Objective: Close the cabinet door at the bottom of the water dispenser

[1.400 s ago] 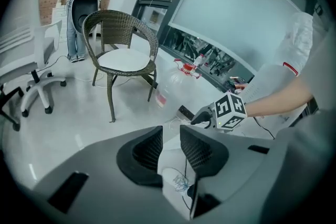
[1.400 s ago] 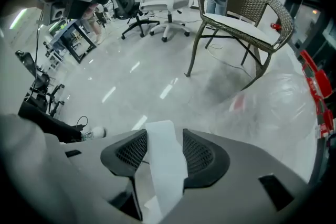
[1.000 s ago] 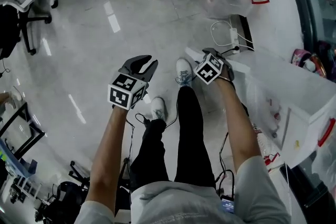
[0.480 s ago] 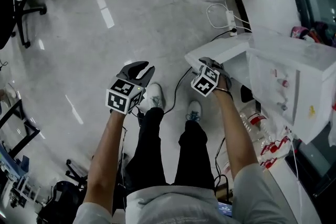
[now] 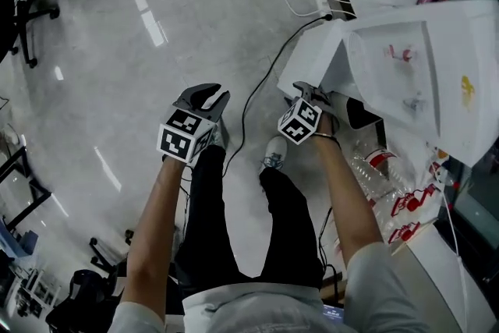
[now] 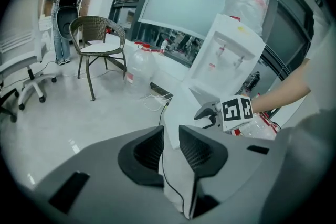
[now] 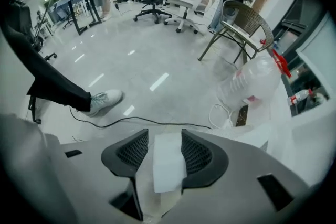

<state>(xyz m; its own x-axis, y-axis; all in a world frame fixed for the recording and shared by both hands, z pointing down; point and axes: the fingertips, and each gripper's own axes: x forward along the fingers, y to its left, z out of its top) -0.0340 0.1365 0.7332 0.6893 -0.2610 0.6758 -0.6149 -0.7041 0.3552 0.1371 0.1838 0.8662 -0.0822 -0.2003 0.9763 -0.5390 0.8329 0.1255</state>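
A person, seen from above, stands beside a white water dispenser (image 5: 421,74) with a two-jaw gripper in each hand. The cabinet door (image 5: 312,62) at the dispenser's base hangs open. It juts out from the dispenser's front over the open floor, its long top edge running from the far front corner back toward the person.

The right gripper (image 5: 309,92) points steeply down at the door's free end, the end farthest from the dispenser's front. In the right gripper view, the door's white edge stands between the jaws, which are closing on it. A sliver of gap shows beside one pad, so no firm clamp can be seen.

The left gripper (image 5: 209,96) hangs well away from the dispenser, on the far side of the person's legs. Its jaws stand apart with nothing between them. The door shows only in the distance through the gap.

The right hand is plainly the nearer one. Judging from the door's angle, closing it calls for swinging that free end back toward the dispenser's front. A dark cable (image 5: 257,90) lies on the floor just off the door's outer face.
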